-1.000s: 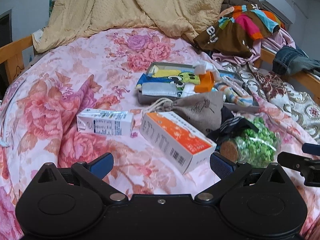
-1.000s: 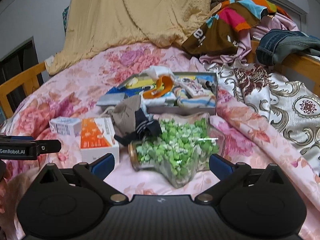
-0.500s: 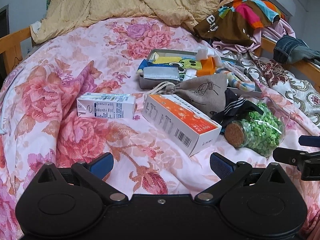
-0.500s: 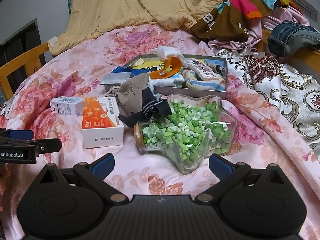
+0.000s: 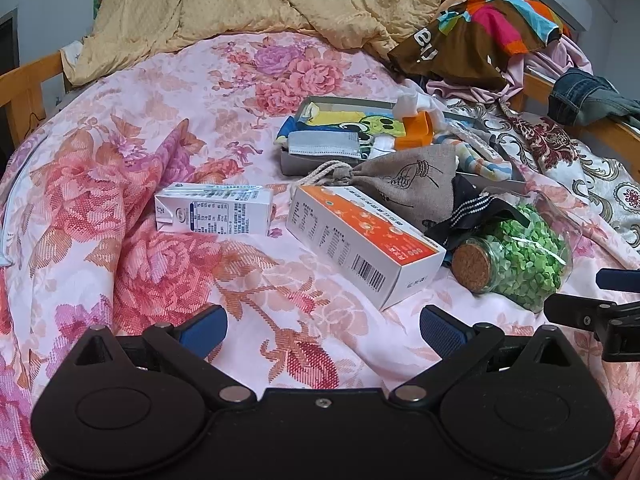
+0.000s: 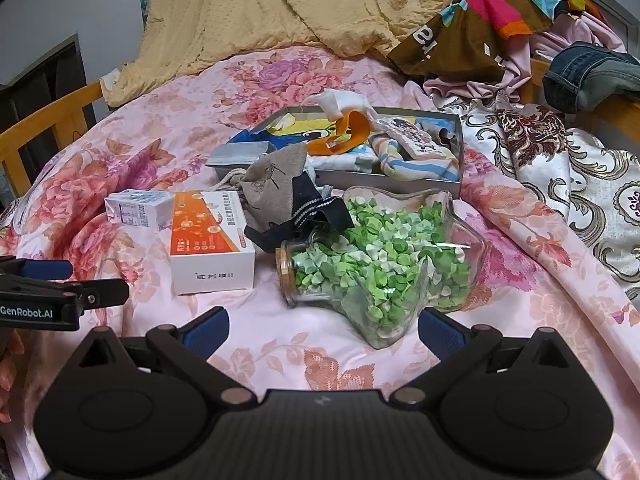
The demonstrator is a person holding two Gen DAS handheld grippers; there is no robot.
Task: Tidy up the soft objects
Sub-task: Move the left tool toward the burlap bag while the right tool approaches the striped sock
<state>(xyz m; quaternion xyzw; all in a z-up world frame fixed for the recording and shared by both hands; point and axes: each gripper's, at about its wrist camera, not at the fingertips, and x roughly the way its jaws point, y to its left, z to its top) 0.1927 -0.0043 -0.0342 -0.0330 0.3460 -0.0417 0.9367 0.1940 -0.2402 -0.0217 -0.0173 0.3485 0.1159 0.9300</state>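
Note:
A grey tray (image 6: 400,179) on the floral bedspread holds several soft cloths, socks and an orange piece (image 6: 352,134); it also shows in the left wrist view (image 5: 296,164). A grey drawstring pouch (image 5: 404,184) (image 6: 276,190) and a black striped cloth (image 5: 474,206) (image 6: 308,216) lie just in front of the tray. My left gripper (image 5: 322,326) is open and empty, low over the bedspread before the orange box. My right gripper (image 6: 322,326) is open and empty, just before the star-shaped jar.
An orange-and-white box (image 5: 360,240) (image 6: 210,240), a white carton (image 5: 214,214) (image 6: 138,208) and a glass jar of green paper stars (image 5: 516,252) (image 6: 384,264) lie on the bedspread. A yellow blanket (image 5: 256,0), piled clothes (image 5: 488,32) and wooden rails (image 6: 44,128) surround it.
Both grippers have pulled back and lifted a little, so the objects sit farther ahead in both views. Nothing on the bed has moved. Both stay open.

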